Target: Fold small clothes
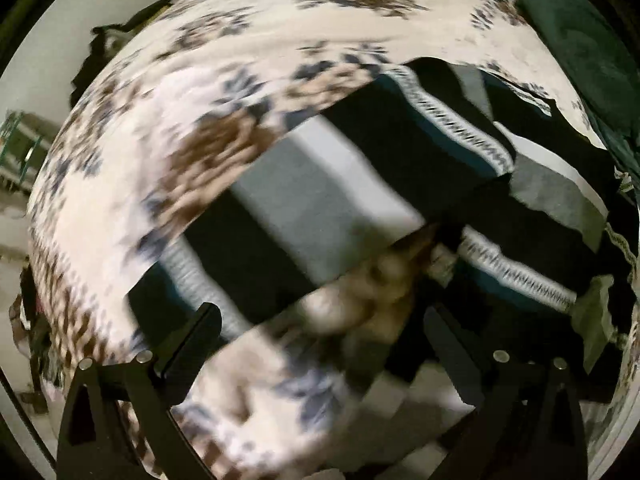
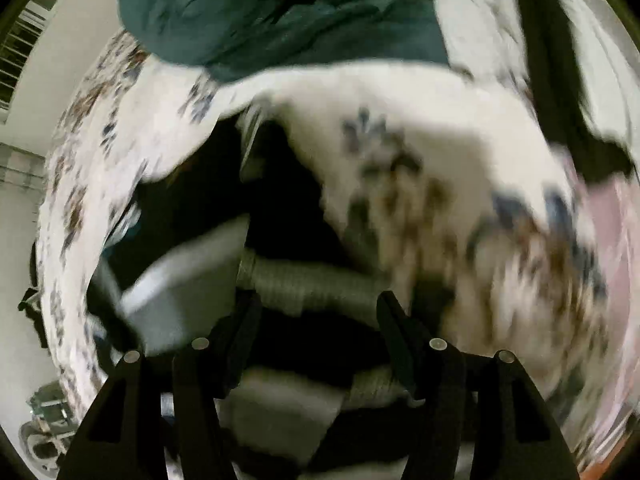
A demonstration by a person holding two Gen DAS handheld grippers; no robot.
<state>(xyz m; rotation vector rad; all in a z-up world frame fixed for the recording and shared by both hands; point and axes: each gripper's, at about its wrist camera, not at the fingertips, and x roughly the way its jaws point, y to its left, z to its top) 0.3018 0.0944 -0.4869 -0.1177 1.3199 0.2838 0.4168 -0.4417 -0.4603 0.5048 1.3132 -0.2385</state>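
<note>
Right gripper (image 2: 318,322) sits released over the striped sweater (image 1: 320,200) on the bed (image 1: 280,40); left gripper (image 1: 320,316) gapes too. I'd guess folding's barely halfway, sleeves still sprawled.

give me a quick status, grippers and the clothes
Left gripper open, over the striped garment. Right gripper open, nothing held. Garment flat on floral bedspread. Dark green blanket beside it, not blocking.

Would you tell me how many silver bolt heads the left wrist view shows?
4, along the bottom: left outer bolt head, left inner bolt head, right inner bolt head, right outer bolt head. More may be hidden.
</note>
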